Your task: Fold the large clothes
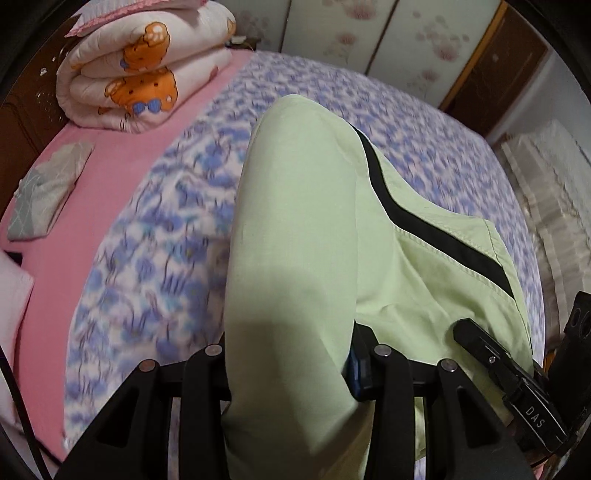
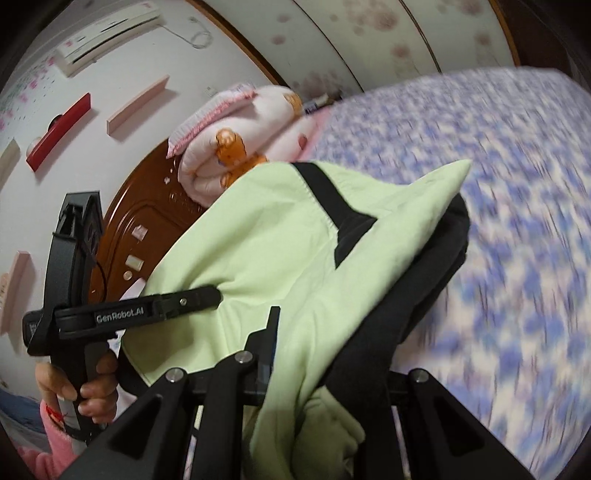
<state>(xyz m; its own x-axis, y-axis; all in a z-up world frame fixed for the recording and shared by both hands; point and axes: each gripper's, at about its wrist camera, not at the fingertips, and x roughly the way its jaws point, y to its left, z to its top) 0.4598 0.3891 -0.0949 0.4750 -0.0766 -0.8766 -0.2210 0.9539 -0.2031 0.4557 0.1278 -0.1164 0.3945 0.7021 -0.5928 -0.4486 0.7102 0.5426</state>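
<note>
- One large light-green garment (image 1: 295,229) with a black stripe hangs between both tongs, lifted above the bed (image 1: 155,266) with only its far end against the bedspread.
- In the left wrist view the green cloth runs up the middle of the picture, and the stripe (image 1: 406,214) curves down its right side beside a stitched seam.
- Left tongs (image 1: 291,354) are clamped on the garment at a narrow gap; the cloth fills the space between the two black arms and spills down past them.
- Right tongs (image 2: 314,384) are likewise closed on the garment, nearly together, with green cloth and a dark lining (image 2: 417,288) bunched between them.
- In the right wrist view the other tool shows at left, and the person's hand (image 2: 85,387) is wrapped around its black handle; its finger presses into the green cloth.
- The bed is covered by a blue-and-white flowered spread, blurred in both views, with a pink sheet (image 1: 107,173) bare along the left side.
- A rolled quilt (image 1: 147,66) with orange bears lies at the head of the bed, against a brown wooden headboard (image 2: 147,218).
- A small grey pillow (image 1: 48,192) lies on the pink sheet, well apart from the garment.
- On the wall behind are an air conditioner (image 2: 107,33) and red and pink shelves (image 2: 59,133).
</note>
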